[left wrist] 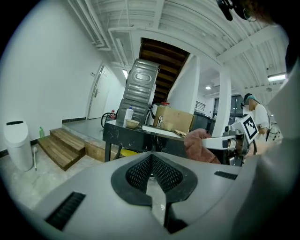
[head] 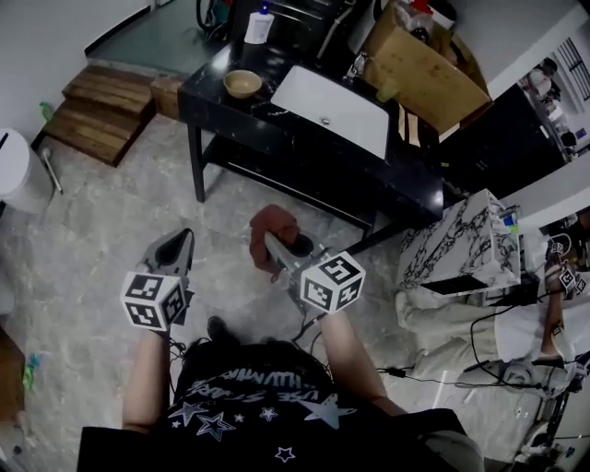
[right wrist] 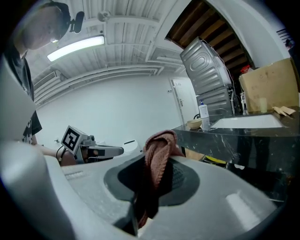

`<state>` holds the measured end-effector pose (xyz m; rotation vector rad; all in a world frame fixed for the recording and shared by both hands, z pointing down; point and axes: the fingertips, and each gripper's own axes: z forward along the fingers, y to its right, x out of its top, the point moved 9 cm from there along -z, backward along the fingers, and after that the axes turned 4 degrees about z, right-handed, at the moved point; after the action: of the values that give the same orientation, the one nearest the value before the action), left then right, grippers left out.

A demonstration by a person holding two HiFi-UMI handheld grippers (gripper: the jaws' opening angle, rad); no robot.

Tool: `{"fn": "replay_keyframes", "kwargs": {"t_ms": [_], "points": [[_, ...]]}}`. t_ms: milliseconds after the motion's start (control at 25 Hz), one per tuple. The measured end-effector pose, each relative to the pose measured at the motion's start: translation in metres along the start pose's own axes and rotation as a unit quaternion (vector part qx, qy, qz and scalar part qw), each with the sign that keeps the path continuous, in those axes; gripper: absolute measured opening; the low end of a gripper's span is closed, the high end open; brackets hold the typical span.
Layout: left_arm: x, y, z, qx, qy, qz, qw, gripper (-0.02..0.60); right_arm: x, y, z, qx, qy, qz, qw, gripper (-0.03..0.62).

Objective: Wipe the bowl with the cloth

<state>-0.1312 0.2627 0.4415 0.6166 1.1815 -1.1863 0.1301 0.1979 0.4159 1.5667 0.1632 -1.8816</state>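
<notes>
Clearly the cloth (right wrist: 157, 157) sits right in the right gripper (right wrist: 152, 174): its jaws are clamped on it. The cloth is a reddish-brown, knitted-looking rag, bunched into a fold that rises above the jaw tips and trails down through the slot between them. In the head view it shows as a rumpled lump at that gripper's front end, held above the pale marbled floor (head: 111, 212).

The bowl (head: 242, 83) is well apart from both grippers. It is small, tan and upright, and stands near the left end of a black table (head: 207, 101), close to that end's edge. Beside it on the tabletop lies a white rectangular basin (head: 336, 106). A white bottle (head: 259, 25) stands behind the bowl, and a cardboard box (head: 424, 64) takes up the table's right end.

The left gripper (head: 175, 247) is held beside the right one, its jaws pressed together with nothing between them.

Bare floor lies between the grippers and the table's front edge. To the table's left are wooden steps (head: 101, 106) and, farther left, a white bin (head: 18, 171).
</notes>
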Motion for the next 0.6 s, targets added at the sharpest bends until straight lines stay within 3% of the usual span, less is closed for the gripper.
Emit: {"fn": "replay_keyframes", "kwargs": {"t_ms": [600], "points": [[0.002, 0.124, -0.027, 0.041, 0.000, 0.024, 0.9989, 0.008, -0.011, 0.022, -0.114, 0.045, 0.018, 0.012, 0.999, 0.067]]}}
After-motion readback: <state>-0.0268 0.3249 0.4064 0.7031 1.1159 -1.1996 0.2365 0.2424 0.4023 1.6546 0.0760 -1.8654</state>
